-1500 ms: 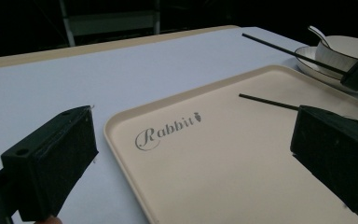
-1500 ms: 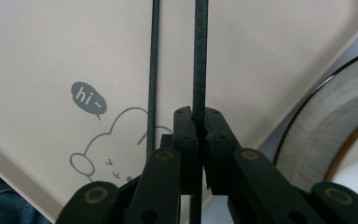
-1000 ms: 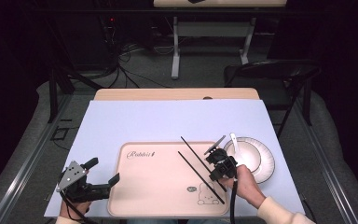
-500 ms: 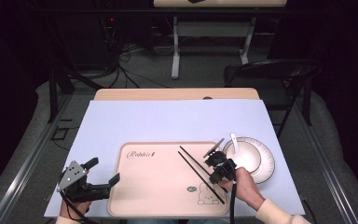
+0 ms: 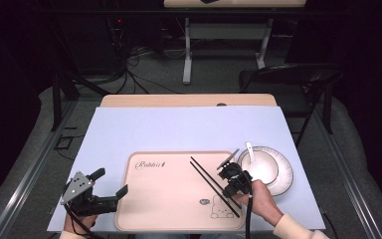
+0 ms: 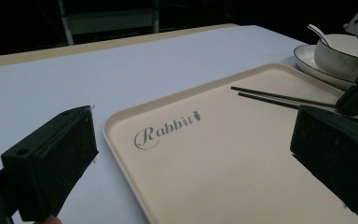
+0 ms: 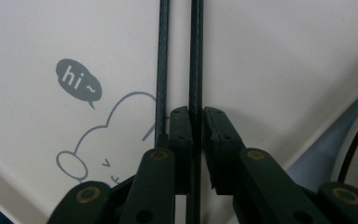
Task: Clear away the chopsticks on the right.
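Two black chopsticks [image 5: 211,183] lie side by side on the beige tray [image 5: 169,199]. My right gripper [image 5: 231,191] stands over their near ends. In the right gripper view one chopstick [image 7: 195,56] runs between its jaws [image 7: 196,116]. The jaws have just been opening, and the pads sit close on either side of it. The other chopstick [image 7: 162,70] lies just left of the jaws. My left gripper [image 5: 110,183] is open over the tray's left edge [image 6: 121,149], with nothing between its jaws [image 6: 191,135].
A white bowl [image 5: 261,167] with a spoon [image 5: 249,148] sits on a plate [image 5: 283,179] right of the tray, close to my right hand. A pale blue mat [image 5: 179,129] covers the table. A dark chair [image 5: 288,79] stands beyond the far right corner.
The far end of one chopstick has come down on the tray, so it now lies parallel beside the other. Both hands have stayed in place.
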The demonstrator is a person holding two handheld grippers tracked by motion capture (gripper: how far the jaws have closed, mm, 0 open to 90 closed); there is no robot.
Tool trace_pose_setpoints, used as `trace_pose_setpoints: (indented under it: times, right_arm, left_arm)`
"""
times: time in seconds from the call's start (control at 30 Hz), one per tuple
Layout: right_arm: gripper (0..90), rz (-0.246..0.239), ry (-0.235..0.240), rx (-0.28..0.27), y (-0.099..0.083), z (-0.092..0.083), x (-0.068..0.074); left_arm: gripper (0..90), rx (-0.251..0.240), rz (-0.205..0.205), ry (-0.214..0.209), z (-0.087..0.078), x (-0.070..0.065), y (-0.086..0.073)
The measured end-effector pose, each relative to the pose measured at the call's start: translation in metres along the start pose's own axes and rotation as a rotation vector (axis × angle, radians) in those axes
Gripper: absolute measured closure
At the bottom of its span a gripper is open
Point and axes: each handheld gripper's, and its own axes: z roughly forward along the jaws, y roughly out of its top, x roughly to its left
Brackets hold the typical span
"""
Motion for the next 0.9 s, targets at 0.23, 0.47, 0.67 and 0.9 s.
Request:
trace_pose_setpoints:
  times: [0.23, 0.47, 0.67, 0.9]
  right_arm:
    - [63.3, -0.038, -0.013, -0.047, -0.002, -0.006, 0.002]
    - [37.9, -0.110, -0.049, -0.163, -0.006, -0.022, 0.004]
    - [18.5, -0.156, -0.080, -0.282, -0.013, -0.036, 0.001]
    - [8.2, -0.189, -0.117, -0.422, -0.028, -0.053, -0.008]
  left_arm:
    - [0.1, 0.000, -0.002, 0.000, 0.000, 0.000, 0.000]
    - [0.1, 0.000, 0.000, 0.000, 0.000, 0.000, 0.000]
    - [0.1, 0.002, 0.002, -0.001, 0.000, 0.000, 0.000]
    - [0.1, 0.001, 0.002, -0.001, 0.000, 0.000, 0.000]
